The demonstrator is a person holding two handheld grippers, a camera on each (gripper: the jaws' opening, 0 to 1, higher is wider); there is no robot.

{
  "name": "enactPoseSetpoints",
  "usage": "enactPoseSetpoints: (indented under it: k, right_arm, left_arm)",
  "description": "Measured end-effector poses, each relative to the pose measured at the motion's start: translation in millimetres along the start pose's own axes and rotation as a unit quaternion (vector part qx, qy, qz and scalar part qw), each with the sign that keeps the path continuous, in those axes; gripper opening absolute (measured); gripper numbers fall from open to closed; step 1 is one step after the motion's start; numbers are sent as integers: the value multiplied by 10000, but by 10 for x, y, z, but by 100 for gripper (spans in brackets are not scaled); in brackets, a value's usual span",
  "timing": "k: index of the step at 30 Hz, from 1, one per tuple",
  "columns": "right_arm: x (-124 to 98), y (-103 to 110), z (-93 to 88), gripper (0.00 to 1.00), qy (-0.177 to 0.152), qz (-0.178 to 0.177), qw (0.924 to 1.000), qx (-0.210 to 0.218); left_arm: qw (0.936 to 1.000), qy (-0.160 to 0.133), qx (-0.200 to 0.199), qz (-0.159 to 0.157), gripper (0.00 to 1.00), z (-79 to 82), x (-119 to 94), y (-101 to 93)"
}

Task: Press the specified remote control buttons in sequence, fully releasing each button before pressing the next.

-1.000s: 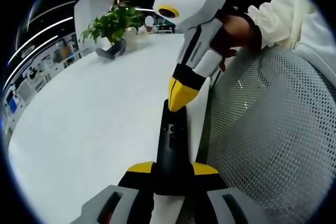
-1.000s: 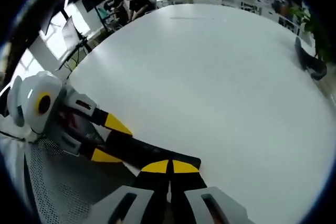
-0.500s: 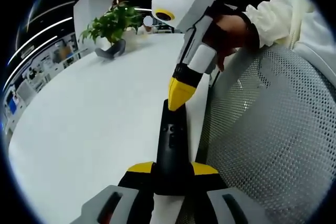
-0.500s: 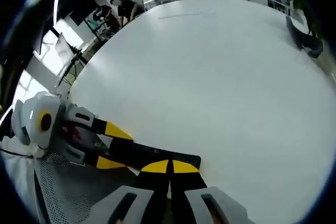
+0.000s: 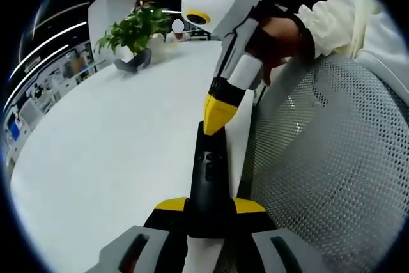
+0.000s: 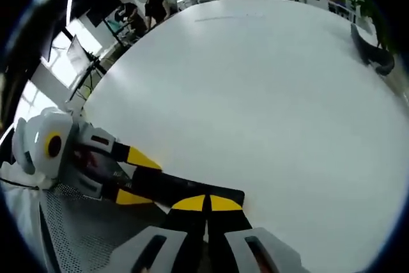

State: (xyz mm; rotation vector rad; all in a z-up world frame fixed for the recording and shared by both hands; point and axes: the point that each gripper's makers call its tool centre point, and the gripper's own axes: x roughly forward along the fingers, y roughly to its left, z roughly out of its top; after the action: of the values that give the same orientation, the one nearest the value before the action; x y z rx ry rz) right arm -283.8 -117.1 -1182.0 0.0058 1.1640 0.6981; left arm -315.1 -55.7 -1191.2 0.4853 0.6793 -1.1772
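Gripping the remote control, the left hand-held gripper has its yellow-tipped jaws clamped on the near end of the slim black body, which shows small round buttons on its upper face and reaches out over the white tabletop. The right hand-held gripper, jaws together, touches the remote's far end. Beyond, the left gripper view shows a mesh chair and potted plant; the right gripper view shows distant people.
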Motion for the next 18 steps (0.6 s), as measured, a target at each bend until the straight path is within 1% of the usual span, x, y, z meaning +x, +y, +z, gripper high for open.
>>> enactPoseSetpoints:
  k: [6,8,14,18]
  right_arm:
    - [7,43,4,0,-16,85,10000,-5]
    - [8,58,12,0,-36,76,9999,-96]
    - [12,106,28,0,-73,189,9997,-155]
    - [42,96,11,0,-3,196,9996,-181]
  left_arm:
    - [9999,10,134,-51,24,6,15,-33]
    - [9999,7,118,-54,24,6,16,-29]
    - [9999,6,110,-50,24,8,17,-29]
    - [9999,3,103,-49,24,9,19,-27]
